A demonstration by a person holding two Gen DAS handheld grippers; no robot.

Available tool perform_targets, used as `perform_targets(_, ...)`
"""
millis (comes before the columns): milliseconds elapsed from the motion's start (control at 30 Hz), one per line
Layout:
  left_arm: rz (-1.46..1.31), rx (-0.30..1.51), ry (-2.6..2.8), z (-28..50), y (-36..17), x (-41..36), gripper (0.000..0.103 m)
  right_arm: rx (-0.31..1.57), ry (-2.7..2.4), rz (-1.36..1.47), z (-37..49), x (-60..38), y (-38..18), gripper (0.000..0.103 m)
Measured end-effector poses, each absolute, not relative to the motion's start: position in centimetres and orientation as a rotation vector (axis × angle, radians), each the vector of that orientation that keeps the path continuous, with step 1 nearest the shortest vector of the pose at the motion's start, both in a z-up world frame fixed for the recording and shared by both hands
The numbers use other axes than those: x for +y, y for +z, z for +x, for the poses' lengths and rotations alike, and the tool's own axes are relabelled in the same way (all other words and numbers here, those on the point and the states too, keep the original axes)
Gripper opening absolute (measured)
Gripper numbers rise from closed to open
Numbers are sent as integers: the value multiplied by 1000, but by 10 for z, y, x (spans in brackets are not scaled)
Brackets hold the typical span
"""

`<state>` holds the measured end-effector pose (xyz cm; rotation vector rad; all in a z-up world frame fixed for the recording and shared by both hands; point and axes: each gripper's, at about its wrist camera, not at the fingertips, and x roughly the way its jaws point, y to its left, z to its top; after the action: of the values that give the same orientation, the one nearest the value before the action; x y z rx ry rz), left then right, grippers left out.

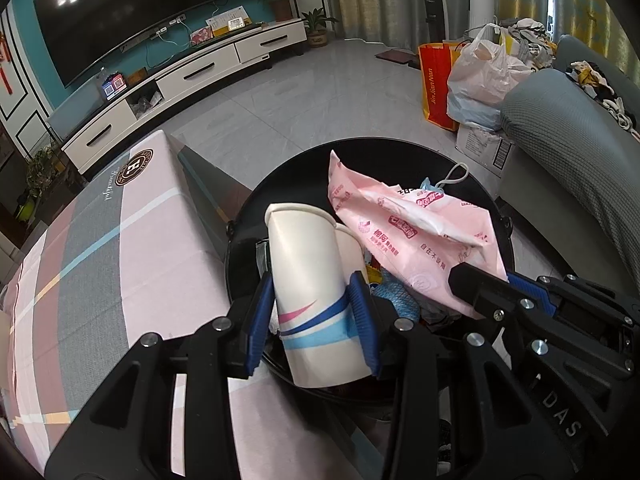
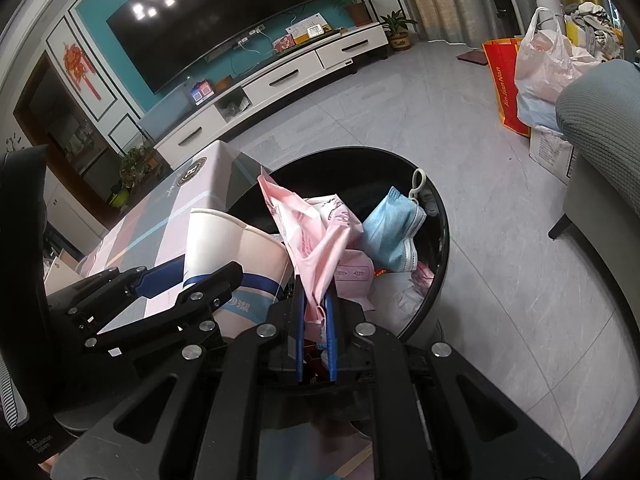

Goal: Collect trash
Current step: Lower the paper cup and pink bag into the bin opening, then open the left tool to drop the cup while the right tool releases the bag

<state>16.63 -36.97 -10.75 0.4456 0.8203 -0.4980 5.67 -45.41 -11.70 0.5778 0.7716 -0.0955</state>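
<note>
My left gripper (image 1: 314, 312) is shut on stacked white paper cups (image 1: 308, 280) with blue and pink stripes, held over the near edge of the round black trash bin (image 1: 288, 172). My right gripper (image 2: 316, 320) is shut on a crumpled pink plastic wrapper (image 2: 316, 240), held over the bin (image 2: 436, 204). The wrapper shows in the left wrist view (image 1: 404, 232), with the right gripper (image 1: 492, 292) beside it. The cups (image 2: 236, 248) and the left gripper (image 2: 188, 280) show in the right wrist view. A blue face mask (image 2: 394, 232) and other trash lie in the bin.
A table with a pink and grey checked cloth (image 1: 100, 264) stands left of the bin. A grey sofa (image 1: 580, 152) is at the right, with bags (image 1: 472, 76) behind it. A TV cabinet (image 1: 188, 80) runs along the far wall across grey floor tiles.
</note>
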Motion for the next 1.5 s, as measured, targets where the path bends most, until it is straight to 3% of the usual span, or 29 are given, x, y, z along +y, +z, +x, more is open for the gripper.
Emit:
perform_targets(900,452,834,-485,168,-112,-366,50,790,-113,577,60,-454,-119,11)
perform_targets(1500,441,831,-473,168,-109,-367,60,788,-136,586,57,-458,-119,28)
